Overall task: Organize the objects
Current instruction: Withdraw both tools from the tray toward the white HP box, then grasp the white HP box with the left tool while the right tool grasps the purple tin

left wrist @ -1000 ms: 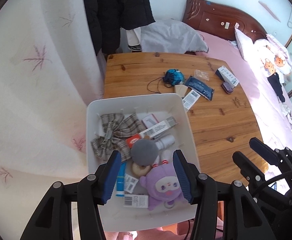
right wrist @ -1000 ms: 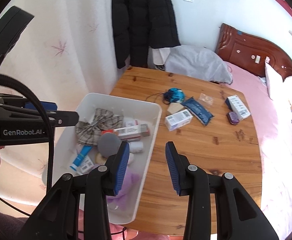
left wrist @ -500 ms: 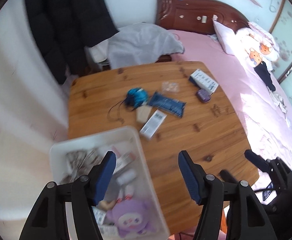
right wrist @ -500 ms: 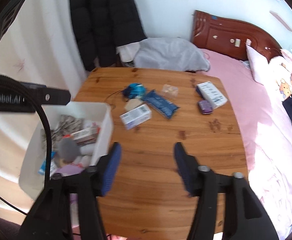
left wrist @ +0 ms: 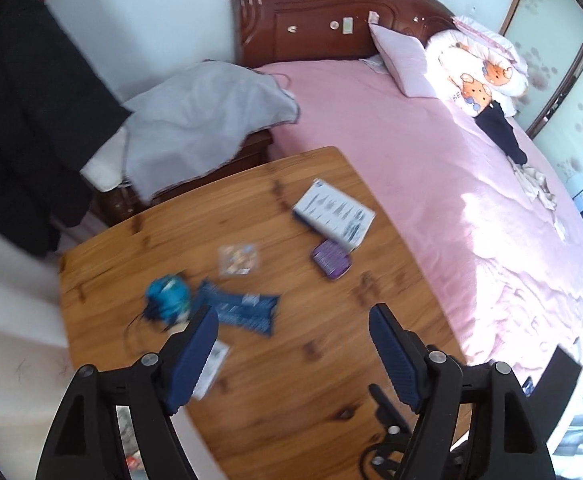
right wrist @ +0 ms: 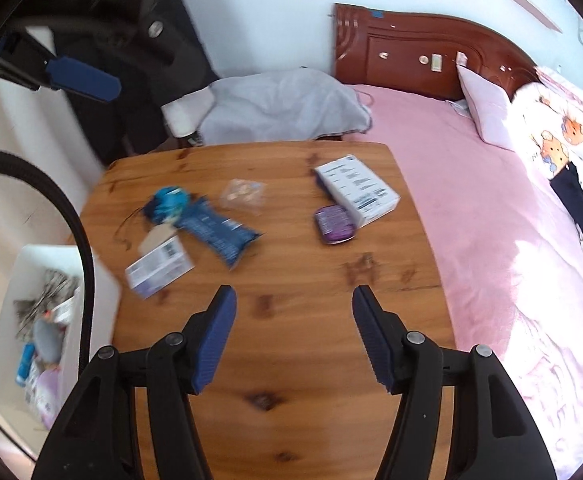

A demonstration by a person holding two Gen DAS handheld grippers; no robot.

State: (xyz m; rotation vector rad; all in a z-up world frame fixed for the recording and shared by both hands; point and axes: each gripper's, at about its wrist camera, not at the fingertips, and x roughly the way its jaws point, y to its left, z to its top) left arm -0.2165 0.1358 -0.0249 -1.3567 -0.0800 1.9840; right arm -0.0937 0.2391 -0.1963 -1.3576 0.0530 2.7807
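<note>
Wooden tabletop [right wrist: 291, 360] carries loose items; bin [right wrist: 103, 280] at its left edge. Left gripper [left wrist: 291, 344] opening, right gripper [right wrist: 291, 320] released, both empty. Hasty reaching could knock the purple case [right wrist: 335, 224] off the right edge.

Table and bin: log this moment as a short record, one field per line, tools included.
surface: wooden table beside a pink bed
loose on table: white box, purple tin touching it, blue packet, blue ball with cord, clear bag, small carton
bin: white, at the table's left end, holds mixed small items
left tool: empty, jaws opening
right tool: open, empty
</note>
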